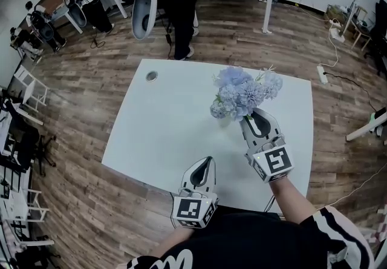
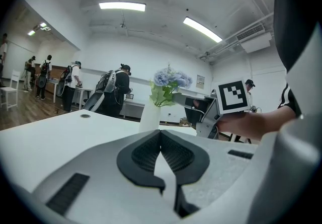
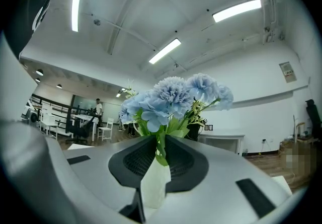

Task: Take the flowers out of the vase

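A bunch of pale blue flowers [image 1: 242, 89] stands in a white vase [image 1: 225, 121] on the white table [image 1: 157, 129], right of its middle. My right gripper [image 1: 251, 115] reaches in level from the near side, shut on the green stems just above the vase mouth. The right gripper view shows the stems pinched between the pads [image 3: 160, 140], the blooms [image 3: 173, 97] above and the vase [image 3: 155, 182] below. My left gripper [image 1: 208, 160] hovers shut and empty near the table's front edge. In its own view, beyond its jaws [image 2: 161, 135], are the vase [image 2: 150, 117] and the flowers [image 2: 170, 79].
A cable hole [image 1: 151, 76] sits at the table's far left corner. Beyond the table a person [image 1: 181, 2] stands by an office chair [image 1: 144, 15]. More people and desks are at the far left. A power strip [image 1: 322, 73] lies on the wooden floor to the right.
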`<action>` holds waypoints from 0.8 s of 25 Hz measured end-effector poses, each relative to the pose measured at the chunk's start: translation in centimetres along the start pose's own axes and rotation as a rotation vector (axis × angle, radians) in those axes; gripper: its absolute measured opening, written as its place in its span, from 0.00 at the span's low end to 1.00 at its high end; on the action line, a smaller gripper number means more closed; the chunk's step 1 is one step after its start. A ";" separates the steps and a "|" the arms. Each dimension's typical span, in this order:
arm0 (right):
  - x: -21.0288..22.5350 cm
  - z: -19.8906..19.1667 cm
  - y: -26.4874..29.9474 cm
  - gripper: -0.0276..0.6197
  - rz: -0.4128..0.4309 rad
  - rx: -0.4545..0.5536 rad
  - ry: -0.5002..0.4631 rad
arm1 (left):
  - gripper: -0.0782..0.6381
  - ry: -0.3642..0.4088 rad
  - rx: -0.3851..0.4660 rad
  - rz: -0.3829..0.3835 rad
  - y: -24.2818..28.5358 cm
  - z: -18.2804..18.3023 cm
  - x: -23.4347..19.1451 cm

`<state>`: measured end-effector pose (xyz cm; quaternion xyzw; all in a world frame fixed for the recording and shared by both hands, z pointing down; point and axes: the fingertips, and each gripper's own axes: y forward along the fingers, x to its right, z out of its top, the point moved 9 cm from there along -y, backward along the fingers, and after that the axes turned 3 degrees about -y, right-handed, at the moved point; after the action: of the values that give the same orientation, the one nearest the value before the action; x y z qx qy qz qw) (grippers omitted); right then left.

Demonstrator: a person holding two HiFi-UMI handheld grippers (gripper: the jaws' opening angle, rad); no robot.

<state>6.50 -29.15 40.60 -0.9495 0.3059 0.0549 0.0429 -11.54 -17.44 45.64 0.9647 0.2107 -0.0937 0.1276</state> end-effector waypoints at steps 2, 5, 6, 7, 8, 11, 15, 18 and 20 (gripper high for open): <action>0.0 0.0 0.1 0.12 -0.004 -0.002 0.005 | 0.12 -0.001 0.001 0.003 0.0 0.2 -0.1; -0.2 0.1 0.0 0.10 -0.006 0.007 0.008 | 0.12 0.000 0.001 0.007 -0.2 0.0 -0.2; -0.3 0.1 0.0 0.09 -0.008 0.012 0.003 | 0.12 0.000 0.001 0.008 -0.3 0.0 -0.3; -0.4 0.1 -0.1 0.09 -0.011 0.016 -0.001 | 0.12 0.001 0.001 0.008 -0.5 -0.1 -0.4; -0.5 0.2 0.0 0.08 -0.014 0.019 -0.001 | 0.12 0.001 0.002 0.009 -0.6 -0.1 -0.4; -0.5 0.2 0.0 0.08 -0.027 0.024 0.006 | 0.12 0.001 0.003 0.011 -0.7 0.1 -0.6; -0.5 0.2 0.0 0.07 -0.030 0.037 0.021 | 0.12 0.004 0.008 0.015 -0.9 0.0 -0.6; -0.4 0.4 -0.1 0.07 -0.027 0.047 0.024 | 0.12 0.007 0.008 0.018 -1.0 -0.1 -0.5; -0.4 0.7 -0.1 0.07 -0.025 0.057 0.024 | 0.12 0.007 0.008 0.021 -1.0 -0.2 -0.4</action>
<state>6.18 -28.72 40.01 -0.9522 0.2960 0.0340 0.0667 -12.33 -16.63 45.67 0.9676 0.2007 -0.0897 0.1241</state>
